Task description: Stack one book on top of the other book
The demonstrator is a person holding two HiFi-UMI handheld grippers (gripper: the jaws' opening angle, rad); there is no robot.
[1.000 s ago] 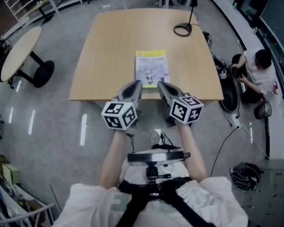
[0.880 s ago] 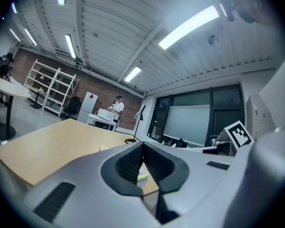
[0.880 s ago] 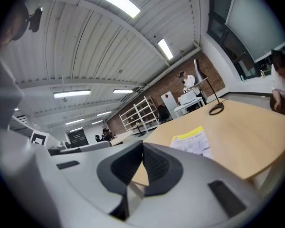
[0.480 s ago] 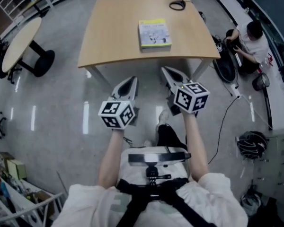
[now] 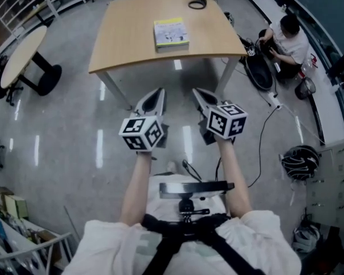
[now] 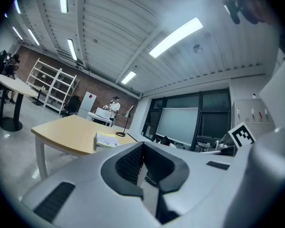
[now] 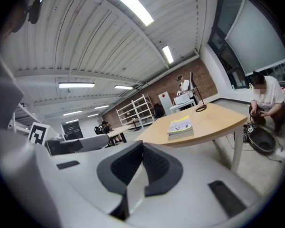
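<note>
The left tool (image 5: 156, 94) and the right tool (image 5: 197, 93) are both clenched shut, with nothing in them. They hang side by side over the shiny floor (image 5: 69, 130), well apart from the worktop (image 5: 129, 39). The book stack (image 5: 171, 33) with a yellow top lies on the worktop, at 12 o'clock from the tools. A black lamp (image 5: 197, 4) stands at 1 o'clock from the stack.

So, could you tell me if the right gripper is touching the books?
Apart. The head view shows the right gripper over the floor, well short of the books on the table.
</note>
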